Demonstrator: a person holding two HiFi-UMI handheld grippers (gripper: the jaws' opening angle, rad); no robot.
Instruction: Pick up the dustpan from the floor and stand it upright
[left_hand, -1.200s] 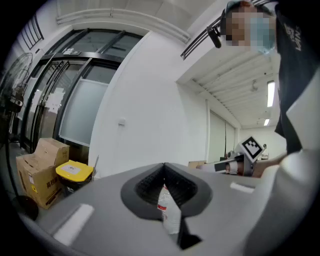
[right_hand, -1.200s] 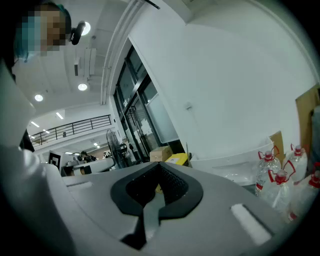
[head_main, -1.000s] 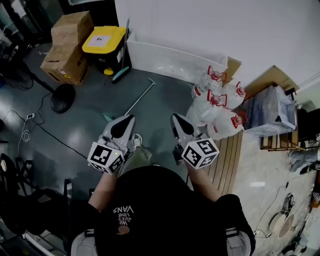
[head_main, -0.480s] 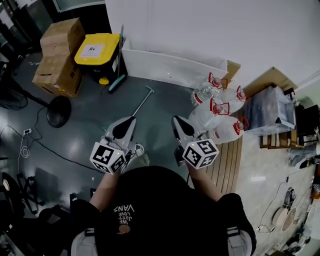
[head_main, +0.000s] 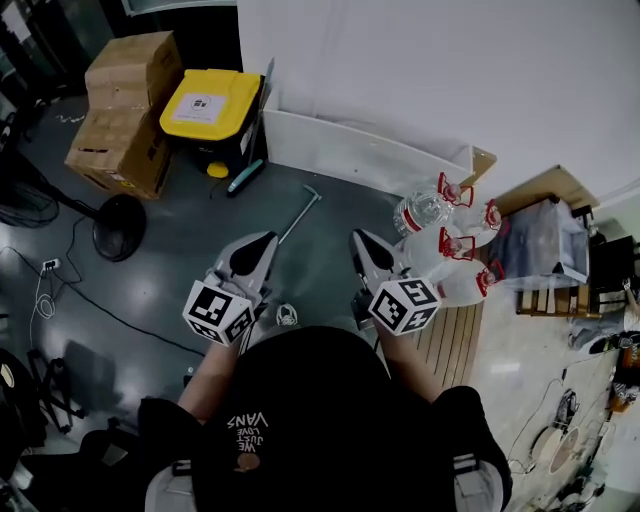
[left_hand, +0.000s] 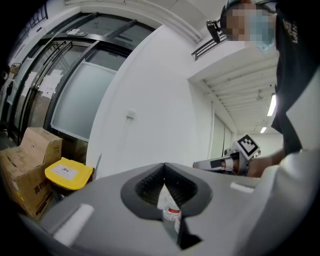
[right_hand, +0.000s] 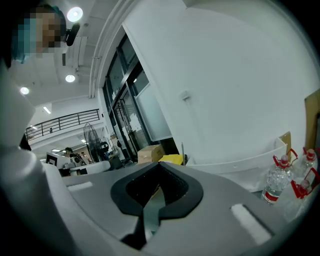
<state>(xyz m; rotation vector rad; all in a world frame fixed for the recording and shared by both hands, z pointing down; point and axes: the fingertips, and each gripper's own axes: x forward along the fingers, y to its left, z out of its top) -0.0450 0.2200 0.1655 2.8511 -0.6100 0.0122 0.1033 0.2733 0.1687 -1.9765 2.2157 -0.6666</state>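
Head view: dustpan (head_main: 300, 209) handle shows, pan end hidden under left gripper (head_main: 265, 239)

You wear a black cap (head_main: 300, 400) with white lettering stitched near one edge, and a black short-sleeved top (head_main: 470, 425). Your left tongs (head_main: 266, 238) and right tongs (head_main: 358, 237) have pale grey shells that taper to a point, lined inside with ribbed black pads. Each carries a white cube printed with black square markers: the left cube (head_main: 217, 312) and the right cube (head_main: 405, 304).
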